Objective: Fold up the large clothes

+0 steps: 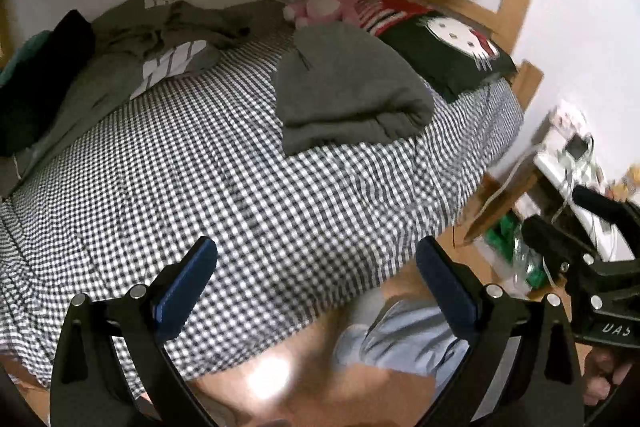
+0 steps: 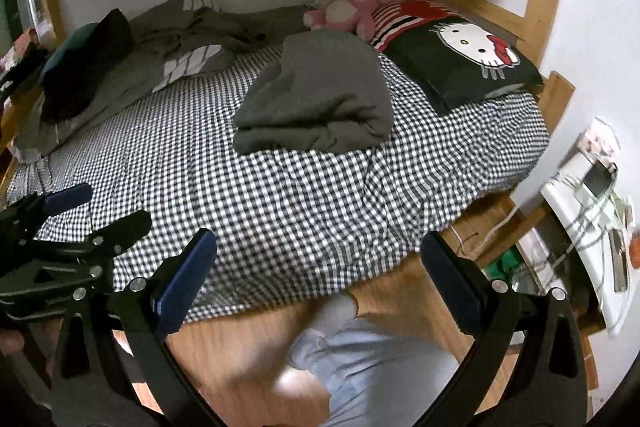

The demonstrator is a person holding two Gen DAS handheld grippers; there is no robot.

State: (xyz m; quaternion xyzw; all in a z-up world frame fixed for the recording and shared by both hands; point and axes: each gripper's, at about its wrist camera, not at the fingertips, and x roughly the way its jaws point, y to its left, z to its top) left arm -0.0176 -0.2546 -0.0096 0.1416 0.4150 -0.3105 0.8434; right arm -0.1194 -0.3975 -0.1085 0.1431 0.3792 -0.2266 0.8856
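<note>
A folded dark grey garment (image 1: 348,87) lies on the black-and-white checked bedsheet (image 1: 200,167), near the pillow end; it also shows in the right wrist view (image 2: 316,99). My left gripper (image 1: 316,263) is open and empty, held above the bed's near edge, well short of the garment. My right gripper (image 2: 320,255) is open and empty, over the bed's edge and the floor. The right gripper shows at the right of the left wrist view (image 1: 592,235). The left gripper shows at the left of the right wrist view (image 2: 76,219).
A rumpled grey quilt (image 1: 132,59) and a dark pillow (image 1: 44,79) lie along the far left. A pink plush toy (image 2: 348,9) and a Hello Kitty pillow (image 2: 464,59) sit at the head. A white table with cables (image 2: 588,211) stands at right. Wooden floor (image 2: 248,355) lies below.
</note>
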